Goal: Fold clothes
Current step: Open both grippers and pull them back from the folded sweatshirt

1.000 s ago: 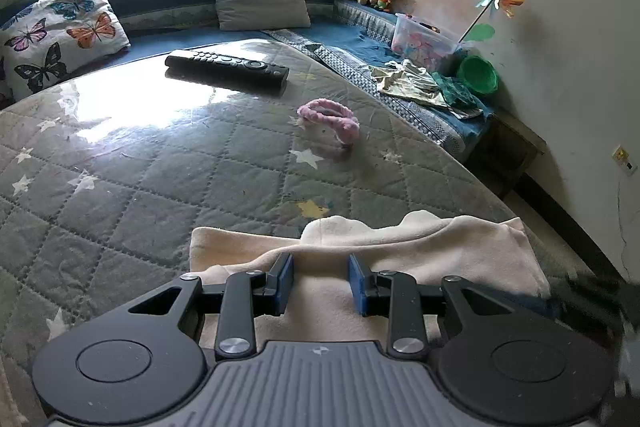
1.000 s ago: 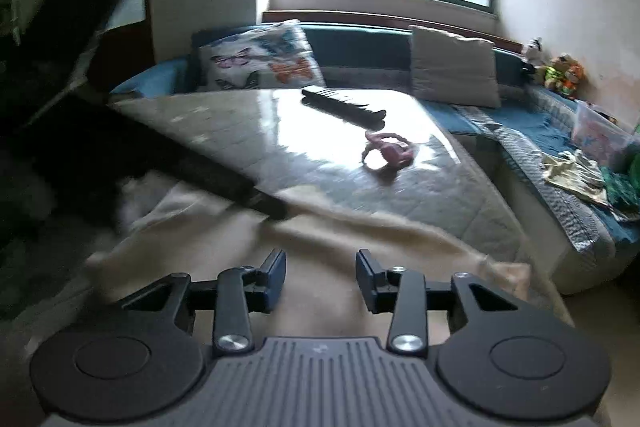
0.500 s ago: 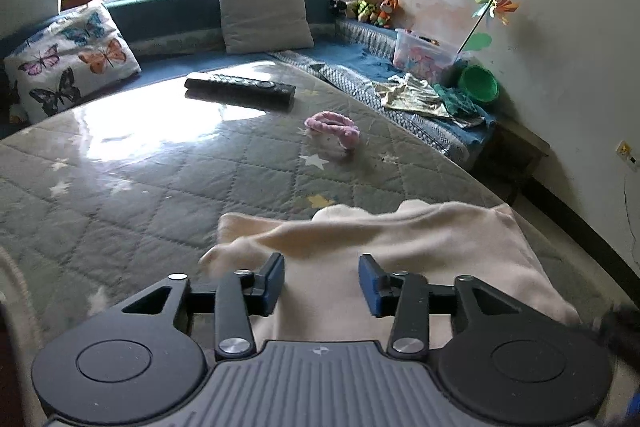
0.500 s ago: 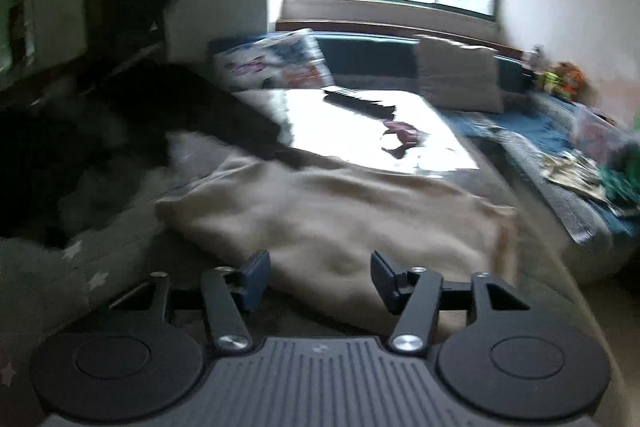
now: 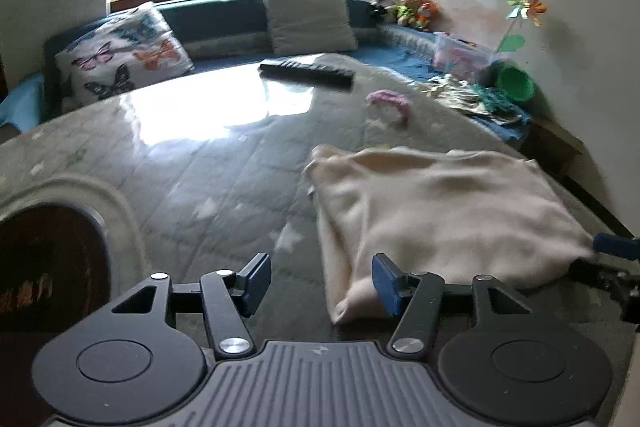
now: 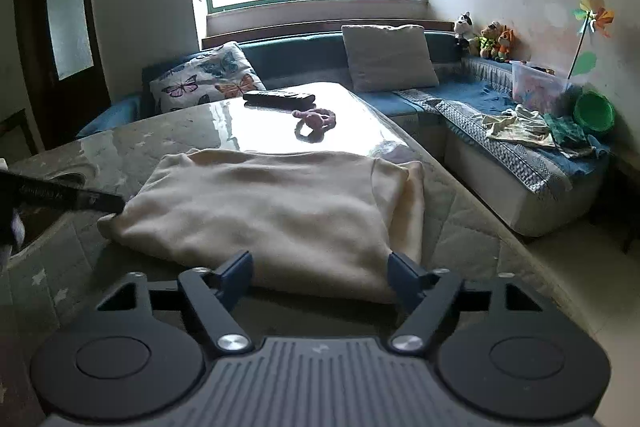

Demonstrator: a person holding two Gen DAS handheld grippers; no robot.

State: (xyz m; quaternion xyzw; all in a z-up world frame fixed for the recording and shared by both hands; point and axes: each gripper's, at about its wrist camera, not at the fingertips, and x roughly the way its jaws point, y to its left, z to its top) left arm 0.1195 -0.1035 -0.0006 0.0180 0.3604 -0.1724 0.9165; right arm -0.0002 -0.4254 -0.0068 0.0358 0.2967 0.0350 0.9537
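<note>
On table, folded garment (image 6: 264,203), both hand-held grippers agape

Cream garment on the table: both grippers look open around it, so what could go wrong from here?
1. The cream garment lies near the table edge on the sofa side; a tug that way could slide it off.
2. The right gripper straddles a thick folded edge; closing may pinch only the top layer and undo the fold.
3. The left gripper sits mostly off the corner and could close on nothing.
</note>
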